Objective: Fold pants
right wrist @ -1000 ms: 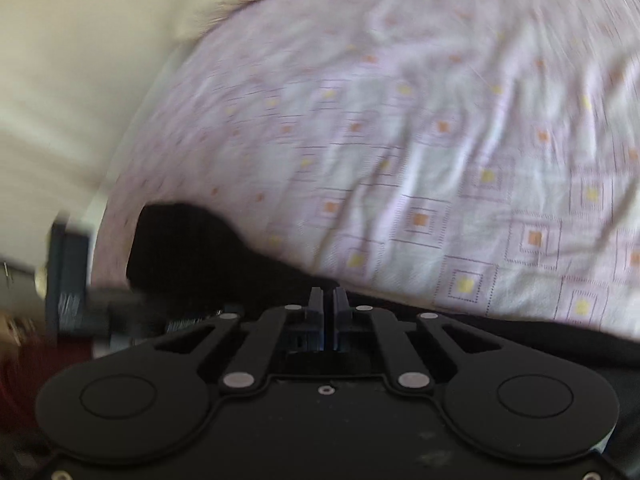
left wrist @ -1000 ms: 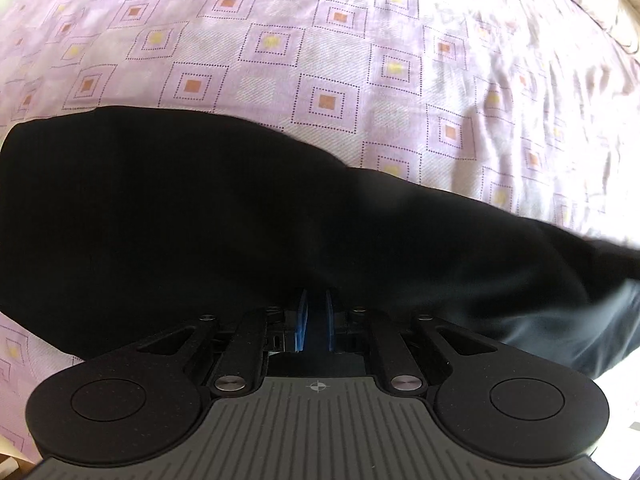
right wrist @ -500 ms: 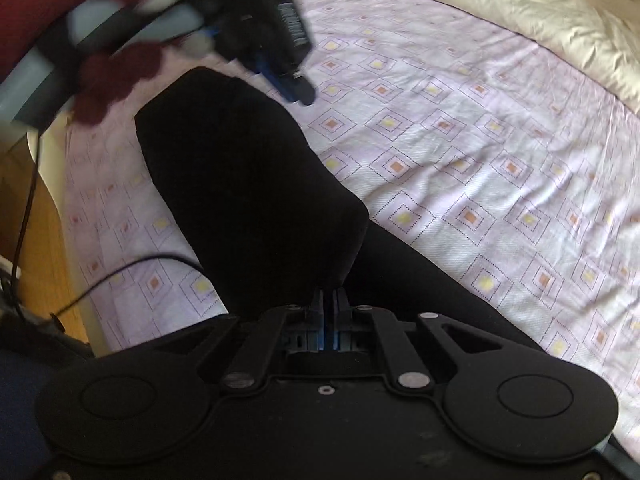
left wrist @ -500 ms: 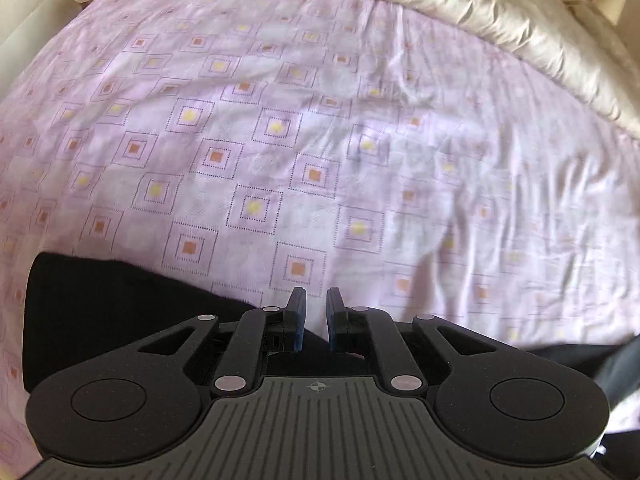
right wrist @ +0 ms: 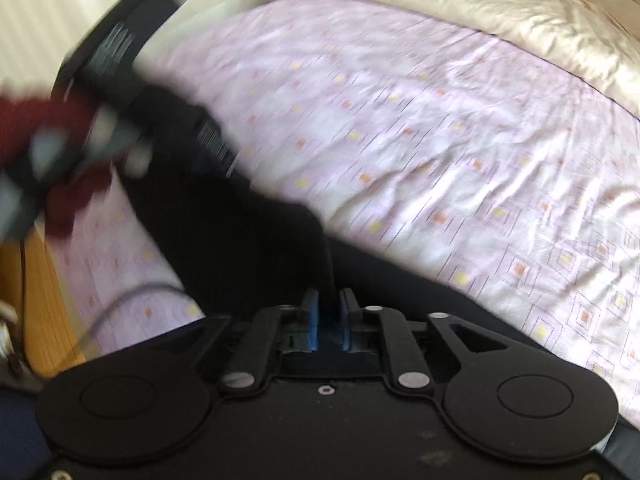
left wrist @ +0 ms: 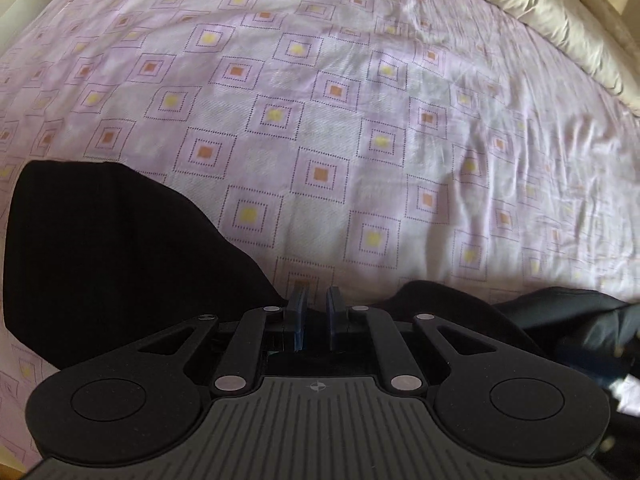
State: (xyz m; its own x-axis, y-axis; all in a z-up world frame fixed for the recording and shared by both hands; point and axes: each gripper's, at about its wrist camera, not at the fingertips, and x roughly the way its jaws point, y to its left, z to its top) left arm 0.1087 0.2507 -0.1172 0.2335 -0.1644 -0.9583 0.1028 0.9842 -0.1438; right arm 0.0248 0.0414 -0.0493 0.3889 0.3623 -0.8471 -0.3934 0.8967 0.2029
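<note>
Daylit bed with patterned sheet

A wrinkled lilac bedsheet printed with dotted squares (left wrist: 320, 120) covers the bed; a cream quilted duvet (right wrist: 460, 4) lies bunched along its far edge, wooden floor (right wrist: 36, 292) beside it.
</note>
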